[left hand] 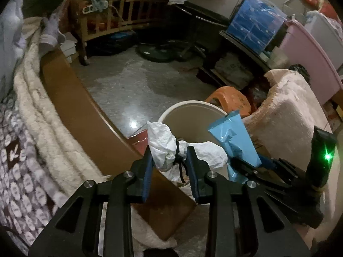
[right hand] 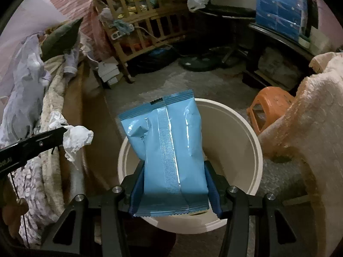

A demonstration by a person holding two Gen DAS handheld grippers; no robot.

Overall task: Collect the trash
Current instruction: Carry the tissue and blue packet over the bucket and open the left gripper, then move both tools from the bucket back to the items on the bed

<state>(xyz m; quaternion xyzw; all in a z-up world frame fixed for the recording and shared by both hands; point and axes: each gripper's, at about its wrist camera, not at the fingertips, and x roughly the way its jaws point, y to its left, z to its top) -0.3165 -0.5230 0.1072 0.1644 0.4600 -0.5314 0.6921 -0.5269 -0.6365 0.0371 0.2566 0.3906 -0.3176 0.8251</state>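
My left gripper [left hand: 170, 157] is shut on a crumpled white tissue [left hand: 163, 143] with a black string, held near the left rim of a round beige bin [left hand: 182, 111]. The tissue also shows in the right wrist view [right hand: 77, 138]. My right gripper [right hand: 173, 171] is shut on a light blue snack wrapper [right hand: 169, 150] and holds it upright over the open beige bin [right hand: 246, 141]. In the left wrist view the blue wrapper [left hand: 233, 137] and the right gripper [left hand: 255, 167] sit just right of my left gripper.
A bed with cream and patterned blankets [left hand: 36, 128] and a brown wooden side board [left hand: 81, 115] runs along the left. An orange plastic stool [right hand: 268, 105] and a pink fuzzy cloth [right hand: 310, 117] stand right of the bin. A wooden crib [right hand: 145, 27] and a fan base [left hand: 158, 51] are at the back.
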